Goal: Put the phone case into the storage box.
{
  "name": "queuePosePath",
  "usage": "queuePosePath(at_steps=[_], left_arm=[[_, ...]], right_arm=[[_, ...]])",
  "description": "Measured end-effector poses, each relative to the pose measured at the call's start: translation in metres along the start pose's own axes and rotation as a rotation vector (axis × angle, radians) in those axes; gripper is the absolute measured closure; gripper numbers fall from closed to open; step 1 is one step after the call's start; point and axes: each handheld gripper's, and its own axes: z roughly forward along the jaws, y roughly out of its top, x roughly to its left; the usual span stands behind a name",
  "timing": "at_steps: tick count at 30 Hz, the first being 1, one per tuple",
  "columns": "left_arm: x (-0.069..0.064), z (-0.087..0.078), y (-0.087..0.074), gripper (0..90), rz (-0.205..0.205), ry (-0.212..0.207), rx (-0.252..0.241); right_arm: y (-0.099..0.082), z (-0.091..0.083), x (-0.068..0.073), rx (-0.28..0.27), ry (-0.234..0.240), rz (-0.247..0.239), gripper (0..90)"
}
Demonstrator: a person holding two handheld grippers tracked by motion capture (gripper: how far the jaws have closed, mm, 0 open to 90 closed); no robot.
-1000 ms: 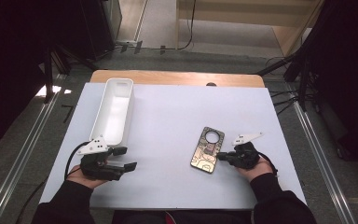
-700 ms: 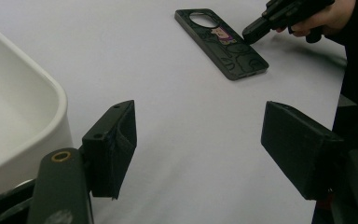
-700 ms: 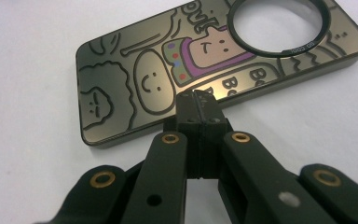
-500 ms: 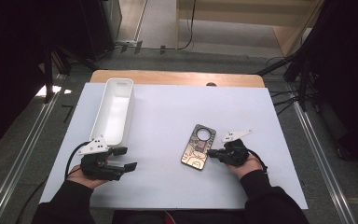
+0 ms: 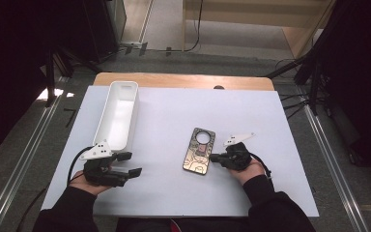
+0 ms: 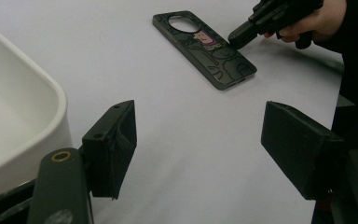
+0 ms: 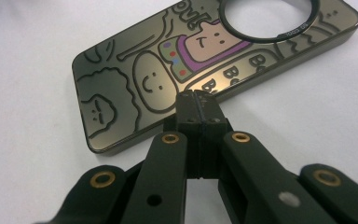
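Dark phone case (image 5: 199,151) lies on the desk (image 5: 174,116); right gripper (image 5: 214,157), jaws fully closed, touches its three-o'clock edge; left gripper (image 5: 129,164) gapes empty.

A white sheet (image 5: 251,121) covers most of the bench (image 5: 183,79), whose bare wooden edge shows along the far side. Grey carpet floor (image 5: 169,29) lies beyond it, crossed by black cables (image 5: 200,24). Pale wooden furniture (image 5: 290,19) stands at the far right. Metal rails (image 5: 24,159) run along both sides of the bench. The room's left and right edges are in deep shadow.
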Motion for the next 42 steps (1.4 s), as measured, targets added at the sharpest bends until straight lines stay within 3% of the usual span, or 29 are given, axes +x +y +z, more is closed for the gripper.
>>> queuePosePath(at_steps=[11,12,13,15,17,20,26,32,42], left_arm=[[0.000,0.000,0.000,26.6,0.001,0.001,-0.002],[0.000,0.000,0.000,26.6,-0.002,-0.001,-0.003],[0.000,0.000,0.000,26.6,-0.002,0.000,-0.003],[0.000,0.000,0.000,26.5,-0.003,0.000,-0.003],[0.000,0.000,0.000,26.5,-0.003,0.000,-0.005],[0.000,0.000,0.000,26.5,-0.003,0.000,-0.004],[0.000,0.000,0.001,26.5,-0.005,0.001,-0.004],[0.001,0.000,0.001,26.5,-0.005,0.001,-0.006],[0.001,0.000,0.001,26.5,-0.006,0.000,-0.005]], right_arm=[[0.000,-0.009,0.001,-0.043,-0.002,0.003,82.6],[0.001,-0.014,0.001,-0.066,-0.010,0.001,73.4],[0.001,-0.014,0.001,-0.066,-0.010,0.001,73.4],[0.002,-0.021,0.001,-0.086,0.009,0.010,59.3],[0.002,-0.023,0.001,-0.089,0.015,0.014,56.7],[0.000,-0.037,0.001,-0.131,0.053,0.030,43.4],[-0.007,-0.057,0.003,-0.191,0.043,0.027,32.5],[-0.015,-0.070,0.006,-0.208,0.040,0.039,25.8],[-0.030,-0.087,0.016,-0.235,0.034,0.044,25.5]])
